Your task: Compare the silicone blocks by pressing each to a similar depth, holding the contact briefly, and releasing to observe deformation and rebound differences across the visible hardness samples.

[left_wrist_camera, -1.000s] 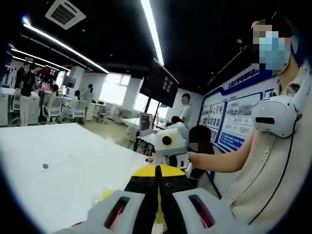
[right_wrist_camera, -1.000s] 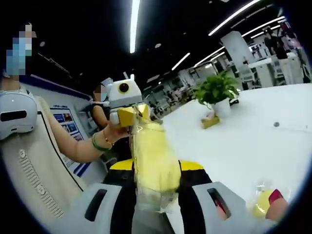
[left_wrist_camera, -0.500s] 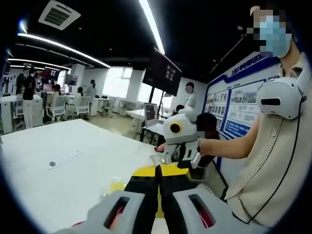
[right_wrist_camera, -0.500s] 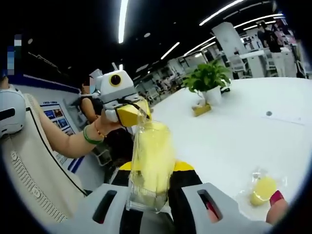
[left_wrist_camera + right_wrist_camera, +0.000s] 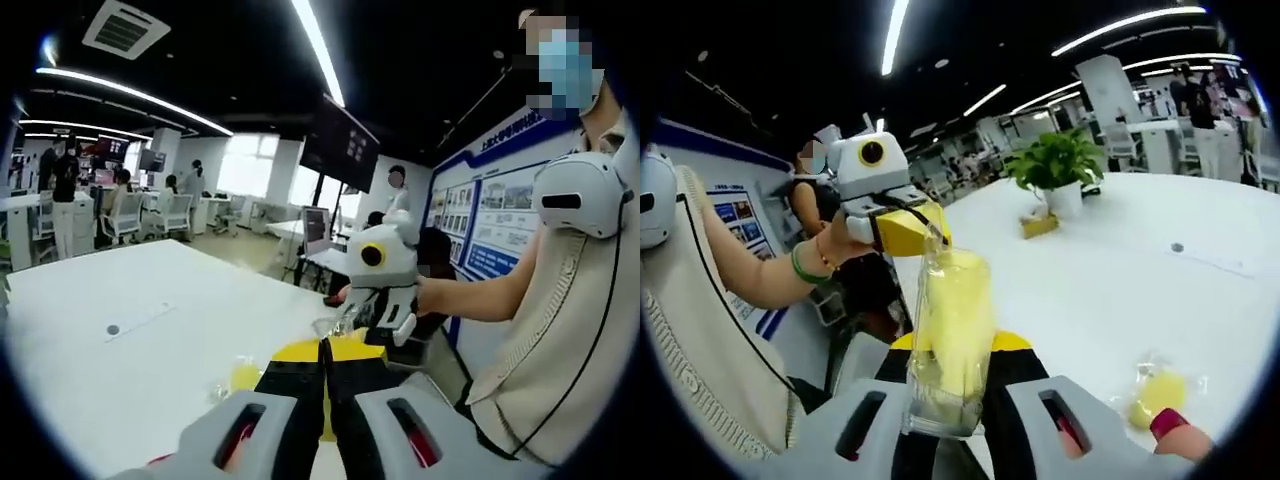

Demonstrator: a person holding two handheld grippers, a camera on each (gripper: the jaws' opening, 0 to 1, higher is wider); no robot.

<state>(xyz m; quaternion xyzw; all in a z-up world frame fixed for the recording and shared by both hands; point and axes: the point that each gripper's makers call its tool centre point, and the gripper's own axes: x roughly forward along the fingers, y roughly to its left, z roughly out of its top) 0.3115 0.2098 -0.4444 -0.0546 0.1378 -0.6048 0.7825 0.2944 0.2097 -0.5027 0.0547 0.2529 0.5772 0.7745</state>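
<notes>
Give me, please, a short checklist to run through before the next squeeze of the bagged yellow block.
1. Right gripper clamped on the bagged yellow block: ok.
2. Block standing lengthwise between its jaws: ok.
3. Left gripper at the bag's top edge: ok; whether it pinches the plastic: cannot tell.
4. Left jaws closed together, per the left gripper view: ok.
5. Another sample to compare, the second bagged block, lying on the table: ok.

Open-plan office: white desks [image 5: 150, 330], office chairs [image 5: 170, 215], wall monitor [image 5: 340, 145], ceiling light strips [image 5: 320, 50].
</notes>
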